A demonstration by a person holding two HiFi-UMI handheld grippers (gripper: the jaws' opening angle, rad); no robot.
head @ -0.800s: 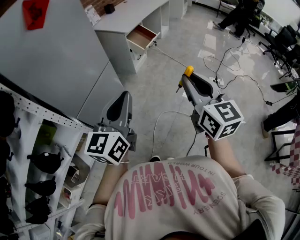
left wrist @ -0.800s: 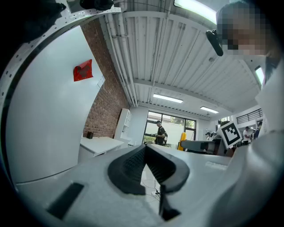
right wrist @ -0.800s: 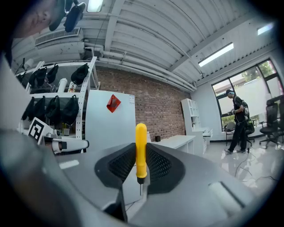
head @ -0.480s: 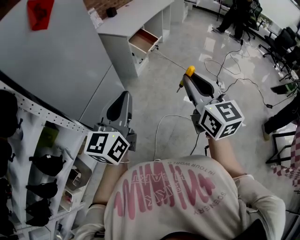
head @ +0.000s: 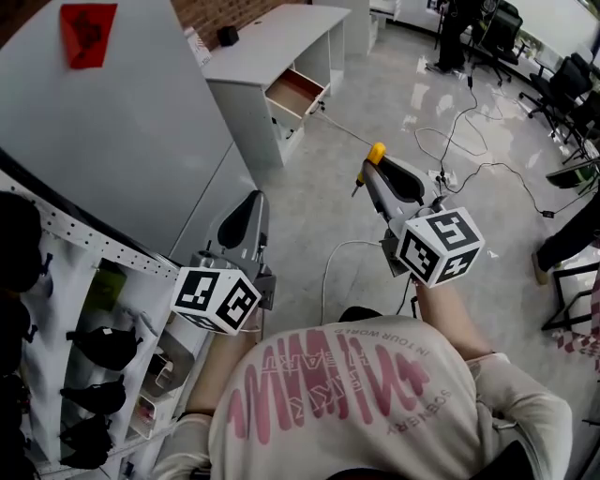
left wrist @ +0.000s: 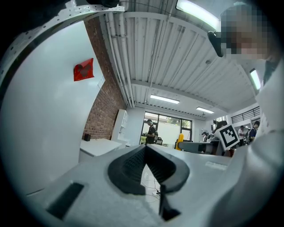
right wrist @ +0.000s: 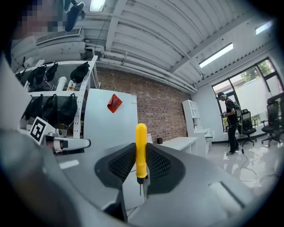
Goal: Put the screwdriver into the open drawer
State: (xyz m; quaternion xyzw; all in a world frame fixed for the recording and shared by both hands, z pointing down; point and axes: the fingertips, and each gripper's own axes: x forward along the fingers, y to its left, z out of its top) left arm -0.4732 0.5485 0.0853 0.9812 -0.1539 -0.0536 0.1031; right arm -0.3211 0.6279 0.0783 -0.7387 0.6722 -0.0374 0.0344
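My right gripper (head: 371, 169) (right wrist: 141, 163) is shut on a yellow-handled screwdriver (right wrist: 141, 148) (head: 374, 154). It stands upright between the black pads, handle up, short metal tip down. My left gripper (head: 249, 208) (left wrist: 145, 153) is shut with nothing in it, held at the lower left of the head view. The open drawer (head: 293, 93) with its wooden inside sticks out of a white desk (head: 272, 42) far ahead, across the grey floor. Both grippers point level and are well short of the drawer.
A large white panel (head: 112, 141) with a red tag (head: 87, 21) stands at the left. Below it is a perforated white rack (head: 84, 309) hung with black items. Cables (head: 469, 131) trail over the floor at the right, near office chairs (head: 572, 84). A person (right wrist: 230, 122) stands far off.
The whole view has shifted: the desk and open drawer sit slightly lower and nearer in the head view. Both grippers keep their pose, the screwdriver still held in the right one.
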